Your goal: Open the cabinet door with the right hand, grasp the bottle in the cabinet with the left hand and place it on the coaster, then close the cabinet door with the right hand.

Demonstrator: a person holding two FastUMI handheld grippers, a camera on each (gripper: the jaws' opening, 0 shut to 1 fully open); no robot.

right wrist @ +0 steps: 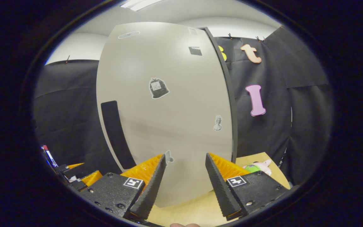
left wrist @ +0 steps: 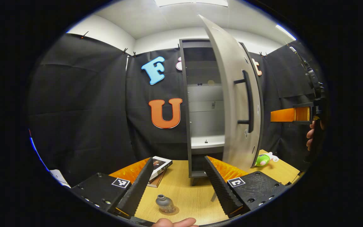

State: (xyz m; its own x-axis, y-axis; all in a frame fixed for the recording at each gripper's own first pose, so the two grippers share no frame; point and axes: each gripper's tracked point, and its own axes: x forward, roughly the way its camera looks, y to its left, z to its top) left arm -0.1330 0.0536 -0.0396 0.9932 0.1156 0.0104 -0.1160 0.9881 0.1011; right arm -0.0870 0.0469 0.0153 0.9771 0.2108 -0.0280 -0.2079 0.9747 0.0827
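This is a staged recording booth, not a lived-in home. Black cloth (left wrist: 83, 104) hangs as the walls on every side, clipped up along its top edge, and plain white walls and a ceiling with strip lights (left wrist: 191, 2) show above it. A light wood worktop (left wrist: 184, 186) carries a small set of household props: a narrow grey cabinet (left wrist: 205, 104) with its door (left wrist: 235, 104) standing ajar, a stack of books (left wrist: 159, 168), a green and white plush toy (left wrist: 265, 159), and a small bottle (left wrist: 165, 203) standing on a round coaster (left wrist: 172, 211). Stickers dot the door's face (right wrist: 169, 110). Each claw (left wrist: 178, 186) bears printed square tracking markers (left wrist: 120, 182).
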